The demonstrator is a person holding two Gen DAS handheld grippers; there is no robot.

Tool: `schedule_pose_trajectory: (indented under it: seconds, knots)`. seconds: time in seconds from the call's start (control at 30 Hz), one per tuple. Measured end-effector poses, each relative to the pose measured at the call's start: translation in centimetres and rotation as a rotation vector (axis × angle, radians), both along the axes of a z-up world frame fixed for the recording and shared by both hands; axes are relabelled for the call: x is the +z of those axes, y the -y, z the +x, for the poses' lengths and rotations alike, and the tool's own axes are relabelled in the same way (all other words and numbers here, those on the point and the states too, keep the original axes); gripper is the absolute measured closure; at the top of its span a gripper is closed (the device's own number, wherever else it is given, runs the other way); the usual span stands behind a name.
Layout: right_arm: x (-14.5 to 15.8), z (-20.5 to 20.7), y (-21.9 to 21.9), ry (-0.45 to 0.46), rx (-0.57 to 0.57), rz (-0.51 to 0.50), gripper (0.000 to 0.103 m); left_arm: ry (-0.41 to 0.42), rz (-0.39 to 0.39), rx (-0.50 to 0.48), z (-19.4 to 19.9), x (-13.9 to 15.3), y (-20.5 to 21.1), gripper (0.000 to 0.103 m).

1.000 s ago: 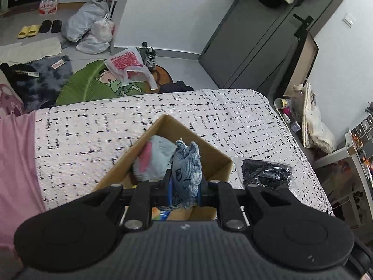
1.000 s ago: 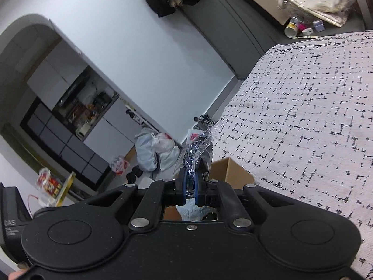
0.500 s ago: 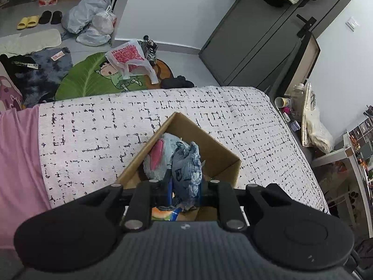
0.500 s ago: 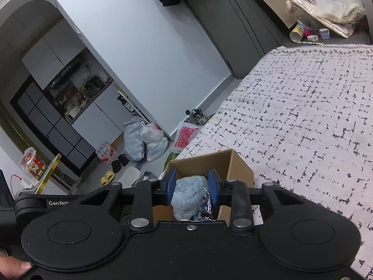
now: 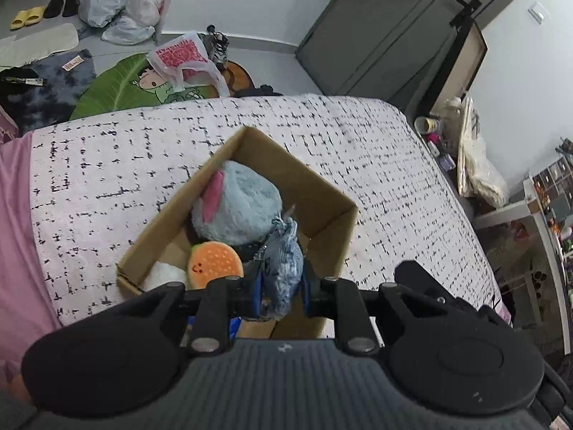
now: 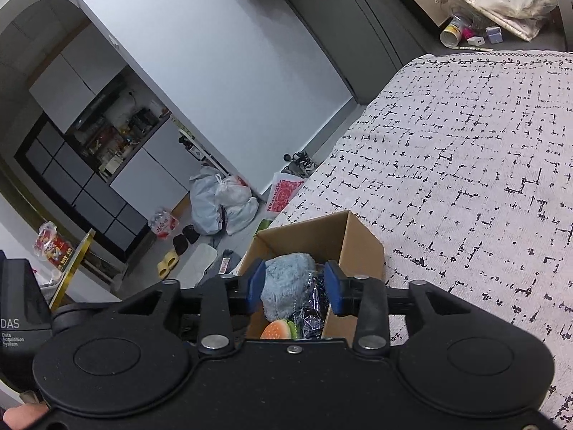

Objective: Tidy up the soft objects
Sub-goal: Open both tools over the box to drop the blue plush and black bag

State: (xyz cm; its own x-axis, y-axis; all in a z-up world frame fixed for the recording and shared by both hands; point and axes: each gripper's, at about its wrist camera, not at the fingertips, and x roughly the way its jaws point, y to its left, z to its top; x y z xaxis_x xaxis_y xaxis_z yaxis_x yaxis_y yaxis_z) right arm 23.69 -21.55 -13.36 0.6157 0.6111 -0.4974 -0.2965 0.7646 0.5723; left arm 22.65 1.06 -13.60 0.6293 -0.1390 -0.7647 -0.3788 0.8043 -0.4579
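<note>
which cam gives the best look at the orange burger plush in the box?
Left wrist. The burger plush shows its whole round orange face, lying in the cardboard box beside the blue plush. In the right wrist view only a sliver of it peeks above the gripper body.

A lived-in home, a bedroom opening onto a kitchen area. A bed (image 5: 376,165) with a white, black-flecked cover fills the near ground; a grey wardrobe (image 5: 376,32) stands far right. Slippers (image 5: 27,19), tied bags (image 5: 121,3) and a leaf-shaped rug (image 5: 118,86) litter the far floor; cabinets (image 6: 82,165) lie far left.
</note>
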Motion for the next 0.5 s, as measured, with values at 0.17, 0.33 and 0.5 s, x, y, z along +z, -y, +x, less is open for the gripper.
schedule_pose_trajectory:
  seconds: [0.17,0.33,0.5]
  knots:
    - [-0.2,0.2,0.1,-0.015,0.008,0.009,0.057,-0.02,0.032,-0.039,0.3,0.4,0.5,0.042]
    - [-0.2,-0.2,-0.2,-0.023,0.022,0.01,0.054,-0.002,0.072,-0.016,-0.3,1.6,-0.2,0.036]
    - [0.3,-0.6,-0.5,-0.019,0.039,0.01,0.045,0.001,0.12,-0.011,-1.4,3.7,-1.1,0.029]
